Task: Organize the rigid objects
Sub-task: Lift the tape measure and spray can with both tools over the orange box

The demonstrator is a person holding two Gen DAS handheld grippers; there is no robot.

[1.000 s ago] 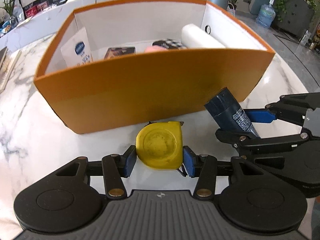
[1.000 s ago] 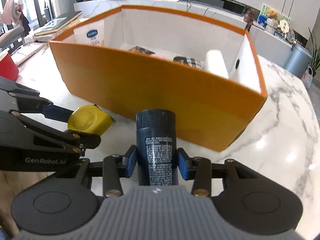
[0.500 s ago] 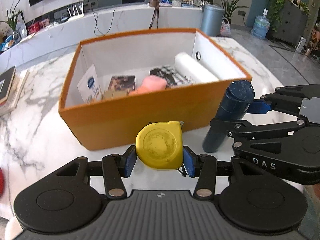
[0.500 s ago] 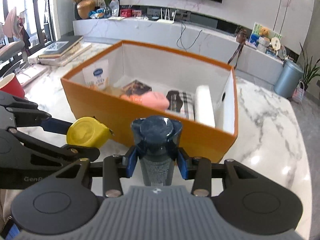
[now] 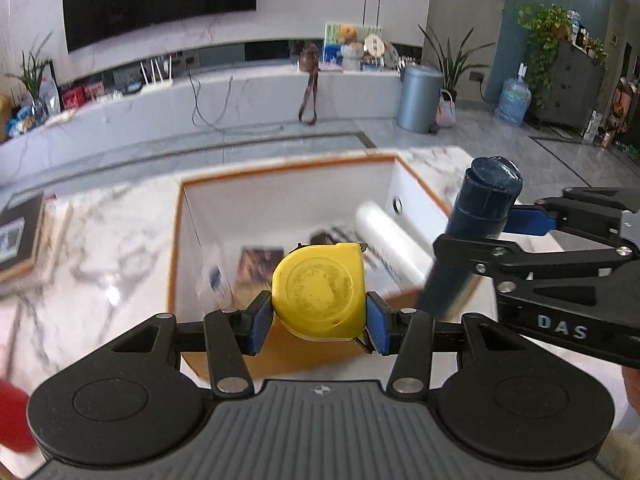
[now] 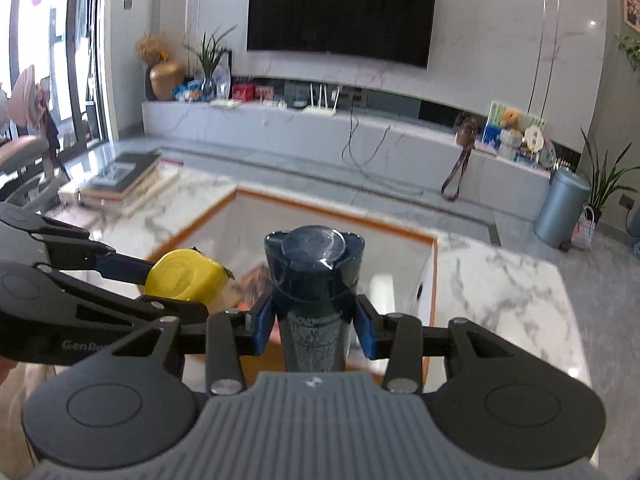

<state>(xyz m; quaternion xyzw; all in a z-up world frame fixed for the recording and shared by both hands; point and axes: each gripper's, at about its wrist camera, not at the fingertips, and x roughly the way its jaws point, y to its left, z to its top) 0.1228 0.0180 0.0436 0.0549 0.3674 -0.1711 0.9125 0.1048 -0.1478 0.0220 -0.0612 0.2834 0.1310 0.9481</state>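
1. The yellow tape measure (image 5: 319, 290) is clamped between the jaws of the left gripper (image 5: 319, 322), above the orange box (image 5: 420, 184).
2. The dark blue bottle (image 6: 314, 280) is clamped in the right gripper (image 6: 314, 326), likewise above the box.
3. Several items are already lodged inside; both held items are judged not yet deposited.

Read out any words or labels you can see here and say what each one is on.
"DAS": right gripper body, seen from the left wrist.
"GenRo", then cut off: left gripper body, seen from the right wrist.
Dark blue bottle: fine print, too blurred to read.
Items in the orange box: labels blurred.
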